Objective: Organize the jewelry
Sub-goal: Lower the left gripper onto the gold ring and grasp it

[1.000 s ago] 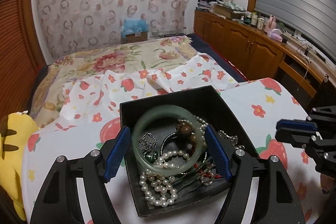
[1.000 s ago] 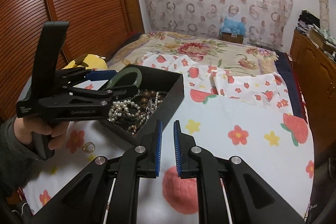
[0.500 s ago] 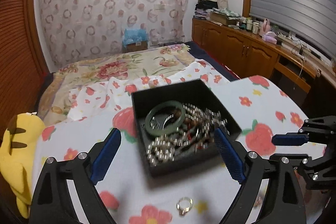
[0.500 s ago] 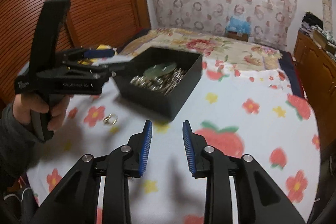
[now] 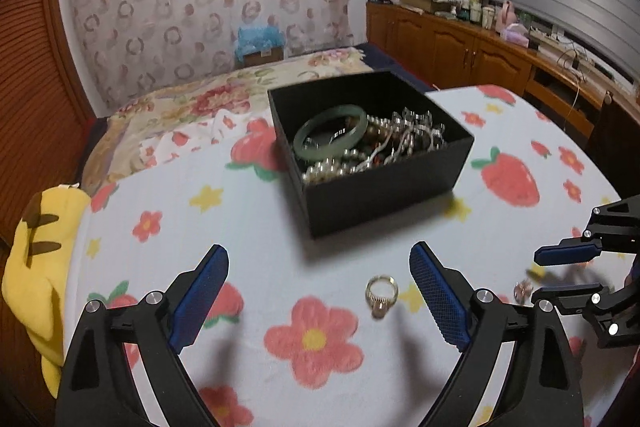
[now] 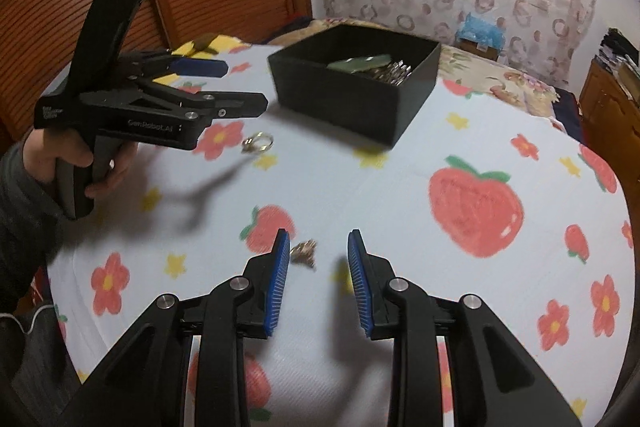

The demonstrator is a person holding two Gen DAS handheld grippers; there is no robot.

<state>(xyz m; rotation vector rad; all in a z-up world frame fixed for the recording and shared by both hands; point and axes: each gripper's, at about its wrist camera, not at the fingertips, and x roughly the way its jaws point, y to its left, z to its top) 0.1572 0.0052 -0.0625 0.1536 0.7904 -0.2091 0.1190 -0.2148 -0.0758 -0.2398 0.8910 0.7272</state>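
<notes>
Your bench [image 5: 260,267] (under a strawberry-print cloth) carries the black box [image 5: 372,163] at 12 o'clock, a green bangle [image 5: 330,131] on the jewelry heaped inside. Your left gripper [image 5: 318,301] is spread wide and empty, the gold ring [image 5: 382,293] lying between its fingers toward 1 o'clock. Your right gripper [image 6: 318,279], partly open and empty, has a small gold trinket [image 6: 304,253] just beside its left finger.

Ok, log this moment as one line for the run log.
left claw open above gold ring | right claw open near small trinket | black box holds green bangle, pearls
</notes>
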